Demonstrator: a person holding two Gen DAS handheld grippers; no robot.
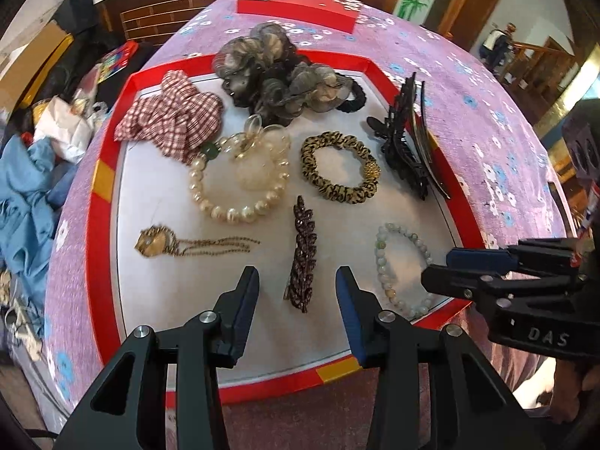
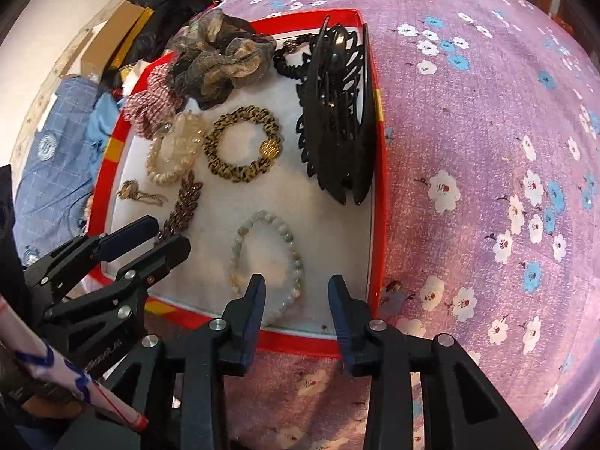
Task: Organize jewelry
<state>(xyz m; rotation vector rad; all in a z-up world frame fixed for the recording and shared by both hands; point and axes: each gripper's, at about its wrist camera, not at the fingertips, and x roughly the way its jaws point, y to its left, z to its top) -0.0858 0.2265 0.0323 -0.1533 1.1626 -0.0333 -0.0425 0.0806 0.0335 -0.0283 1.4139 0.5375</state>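
A red-rimmed tray [image 1: 98,225] with a white lining holds jewelry: a pearl bracelet [image 1: 240,183], a leopard scrunchie [image 1: 339,167], a dark beaded leaf clip [image 1: 303,255], a jade bead bracelet [image 1: 403,262], a gold pendant with chain [image 1: 157,242], a black claw clip [image 1: 408,142], a checked scrunchie [image 1: 172,116] and a grey gauze scrunchie [image 1: 270,71]. My left gripper [image 1: 298,281] is open and empty, hovering over the leaf clip. My right gripper [image 2: 296,288] is open and empty, just above the jade bracelet [image 2: 270,258] at the tray's near rim [image 2: 300,341].
The tray sits on a purple flowered cloth [image 2: 487,150]. A red box [image 1: 300,3] lies at the far end of the table. Clothes and bags [image 1: 30,187] are heaped to the left, off the table.
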